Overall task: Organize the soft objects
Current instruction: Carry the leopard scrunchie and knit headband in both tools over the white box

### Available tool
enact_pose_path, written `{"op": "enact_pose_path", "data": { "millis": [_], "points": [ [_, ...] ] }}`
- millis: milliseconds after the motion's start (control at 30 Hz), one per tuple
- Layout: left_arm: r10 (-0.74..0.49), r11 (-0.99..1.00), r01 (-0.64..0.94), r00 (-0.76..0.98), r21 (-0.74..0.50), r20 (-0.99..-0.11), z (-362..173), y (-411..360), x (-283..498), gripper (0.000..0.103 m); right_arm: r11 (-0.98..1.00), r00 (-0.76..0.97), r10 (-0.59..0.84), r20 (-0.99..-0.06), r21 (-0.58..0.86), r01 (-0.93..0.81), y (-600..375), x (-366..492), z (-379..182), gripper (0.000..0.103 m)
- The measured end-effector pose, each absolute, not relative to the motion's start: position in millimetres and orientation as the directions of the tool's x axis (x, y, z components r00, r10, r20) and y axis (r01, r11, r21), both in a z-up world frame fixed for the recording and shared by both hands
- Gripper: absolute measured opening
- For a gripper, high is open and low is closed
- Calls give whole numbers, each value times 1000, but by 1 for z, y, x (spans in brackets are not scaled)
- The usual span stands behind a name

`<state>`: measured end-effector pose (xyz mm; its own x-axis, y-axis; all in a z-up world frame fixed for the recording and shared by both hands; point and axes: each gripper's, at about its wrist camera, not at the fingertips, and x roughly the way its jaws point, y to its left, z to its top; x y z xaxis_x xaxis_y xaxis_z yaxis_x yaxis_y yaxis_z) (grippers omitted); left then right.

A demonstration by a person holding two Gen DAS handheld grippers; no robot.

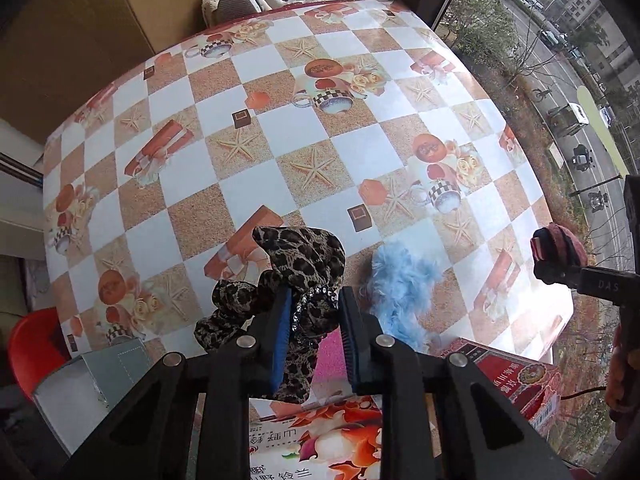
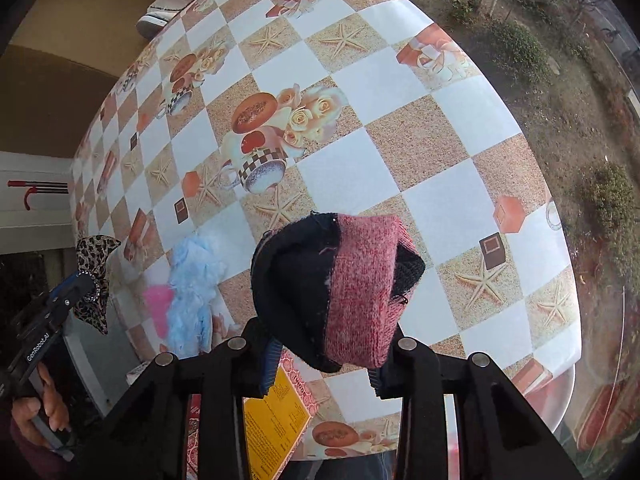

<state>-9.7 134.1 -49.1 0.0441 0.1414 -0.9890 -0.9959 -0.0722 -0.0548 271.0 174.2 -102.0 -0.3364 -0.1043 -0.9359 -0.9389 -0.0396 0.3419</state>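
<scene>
Two grippers work above a checkered table [image 1: 280, 128]: the left gripper [image 1: 314, 322] clamps a leopard-print bow [image 1: 304, 264], the right gripper [image 2: 324, 354] pinches a red-and-black knit sock [image 2: 340, 284] aloft.

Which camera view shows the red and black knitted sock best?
The right wrist view: the red and black knitted sock fills the centre, held between the right gripper fingers. The left wrist view shows it only small at the right edge.

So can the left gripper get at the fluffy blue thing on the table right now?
Probably not yet. The left gripper is already shut on the leopard-print bow, so its jaws are occupied. The blue fluffy piece lies uncovered just to its right, with nothing between them.
</scene>
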Motion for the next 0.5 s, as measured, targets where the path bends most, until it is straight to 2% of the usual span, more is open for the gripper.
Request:
{"op": "enact_pose_path", "data": {
  "millis": [233,500],
  "points": [
    [177,-49,-998,16,-25,-984,-29,82,9,26,-47,-383,-77,-921,387,-921,157,246,-76,36],
    [254,-39,-996,62,-75,-965,5,29,15,26,-115,-412,-8,-911,411,-905,137,215,-30,36]
  ]
}}
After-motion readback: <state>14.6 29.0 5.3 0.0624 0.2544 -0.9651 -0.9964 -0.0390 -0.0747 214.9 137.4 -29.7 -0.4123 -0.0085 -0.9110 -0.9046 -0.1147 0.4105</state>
